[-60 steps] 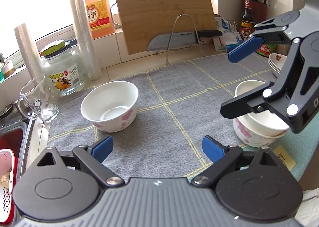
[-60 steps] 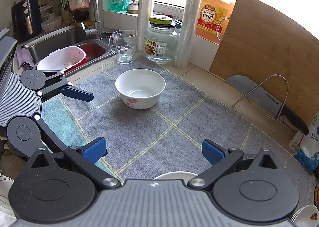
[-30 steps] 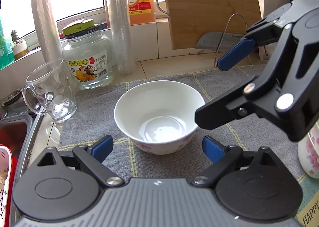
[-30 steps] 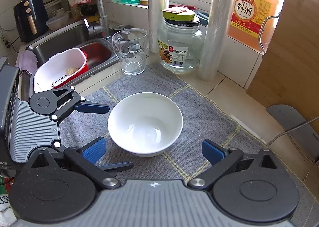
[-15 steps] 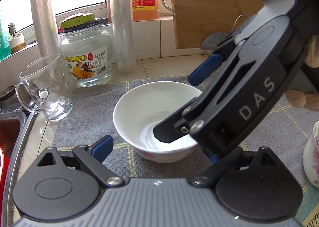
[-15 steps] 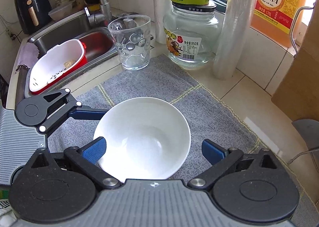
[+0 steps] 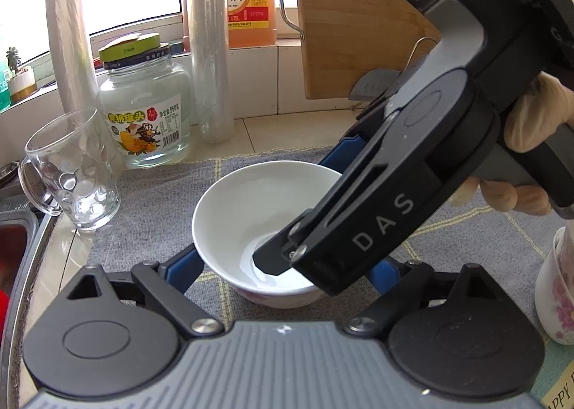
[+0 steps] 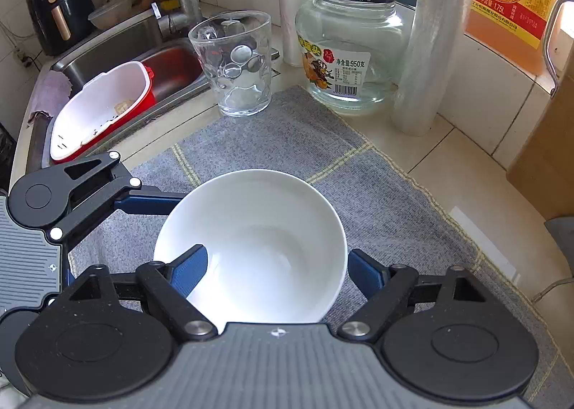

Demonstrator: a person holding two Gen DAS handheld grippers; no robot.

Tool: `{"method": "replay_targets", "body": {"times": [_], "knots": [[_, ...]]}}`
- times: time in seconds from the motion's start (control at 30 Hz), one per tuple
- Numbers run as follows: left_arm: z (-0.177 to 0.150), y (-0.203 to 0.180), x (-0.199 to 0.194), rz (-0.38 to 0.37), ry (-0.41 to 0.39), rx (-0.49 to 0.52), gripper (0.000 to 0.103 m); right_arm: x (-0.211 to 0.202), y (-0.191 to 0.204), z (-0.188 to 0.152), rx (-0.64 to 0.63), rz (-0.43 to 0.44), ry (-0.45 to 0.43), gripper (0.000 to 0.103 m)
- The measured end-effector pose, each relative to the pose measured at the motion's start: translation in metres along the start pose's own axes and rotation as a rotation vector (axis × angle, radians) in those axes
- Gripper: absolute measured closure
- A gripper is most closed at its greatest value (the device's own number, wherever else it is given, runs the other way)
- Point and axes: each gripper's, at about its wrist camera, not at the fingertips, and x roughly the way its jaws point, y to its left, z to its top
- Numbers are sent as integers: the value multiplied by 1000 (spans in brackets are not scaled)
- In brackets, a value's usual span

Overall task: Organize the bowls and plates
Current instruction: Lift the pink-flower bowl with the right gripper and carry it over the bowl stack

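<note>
Showed, from the left wrist, a white bowl upright on the grey cloth toward its sink-side edge. Had the left gripper spread wide beside the near wall, gripping nothing, and one finger of the right gripper dipped inside the bowl. Showed, from the right wrist, those tongs wide open astride the rim, one pad inside and one outside, holding nothing. Read as the pick-up step, next calling for a pinch on the wall and a level lift toward the flowered bowl near the cloth's right edge.

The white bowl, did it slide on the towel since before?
No. The white bowl sits on the same crossing of yellow lines on the gray towel, short of the glass mug; only the tongs came closer.
</note>
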Motion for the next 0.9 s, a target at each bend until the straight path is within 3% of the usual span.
{"method": "replay_targets", "body": {"times": [0.9], "knots": [[-5,1,-4,-9,-19,17,10,1,-17,6,90,49,-16,22]]}}
